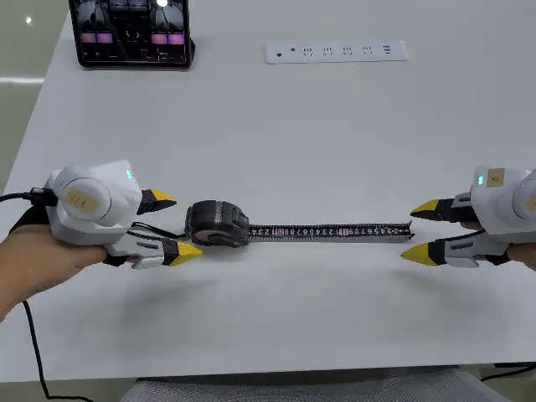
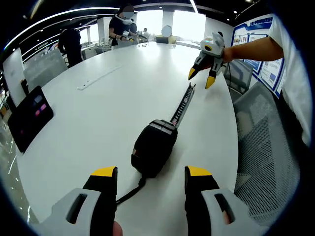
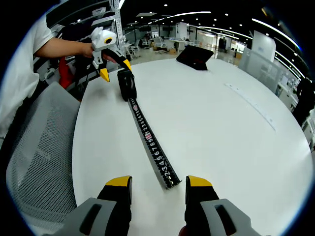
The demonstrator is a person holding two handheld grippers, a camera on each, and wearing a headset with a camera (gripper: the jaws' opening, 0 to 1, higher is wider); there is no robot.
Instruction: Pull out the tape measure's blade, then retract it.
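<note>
Well — black tape measure (image 1: 216, 224), blade (image 1: 331, 231) lying extended.

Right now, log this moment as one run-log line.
tape measure: blade out, flat | left gripper: open, at tape measure | right gripper: open, at blade tip

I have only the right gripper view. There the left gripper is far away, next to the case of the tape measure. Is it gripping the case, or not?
Observer: No. In the left gripper view the left gripper is open; the case lies at its tips with a gap to each jaw.
Operator: Is anything attached to the case on that side?
Observer: Yes, a thin black strap runs from the case back toward the gripper, into the gap between the jaws.
</note>
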